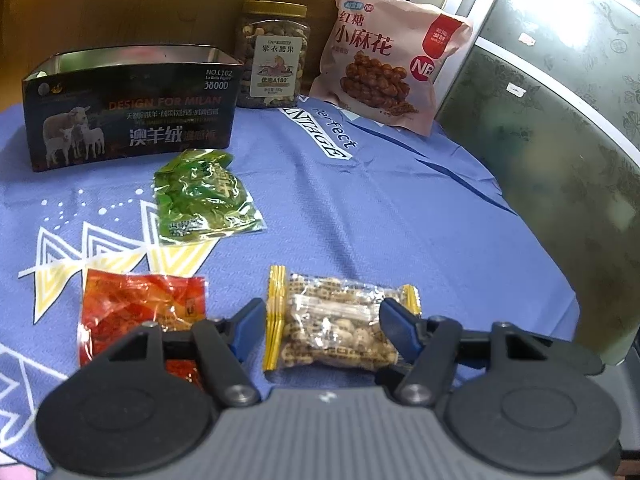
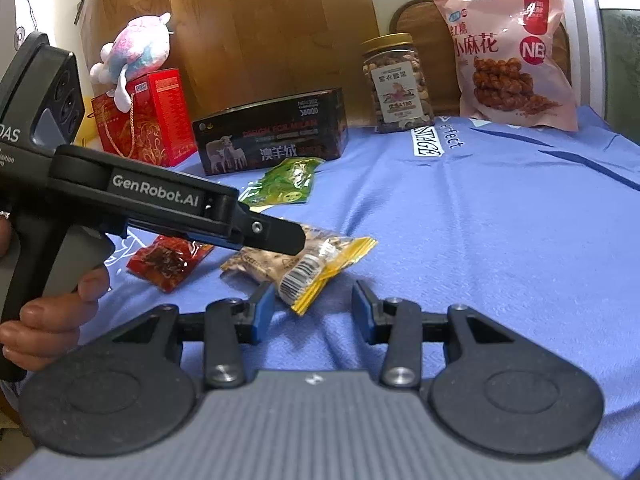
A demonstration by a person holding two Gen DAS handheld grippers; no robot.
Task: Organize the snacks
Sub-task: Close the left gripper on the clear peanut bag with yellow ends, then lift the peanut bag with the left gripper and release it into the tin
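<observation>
Table (image 1: 400, 220) under a blue printed cloth fills the ground ahead of both tools. Far ahead of the left tool (image 1: 324, 326), to its right, a pink snack bag (image 1: 384, 60) leans upright, and a nut jar (image 1: 274, 56) with gold lid stands just left of the bag. A black open tin (image 1: 128, 108) stands ahead and to the left. A green packet (image 1: 204, 196) lies between the tin and the left tool. A red packet (image 1: 140, 316) lies just left of the left tool, partly hidden by it. The peanut packet (image 1: 340, 324), clear with yellow ends, lies on the cloth between the spread fingers of the left tool, which is released. The right tool (image 2: 314, 308) is also released, empty, with the peanut packet just ahead of it.
</observation>
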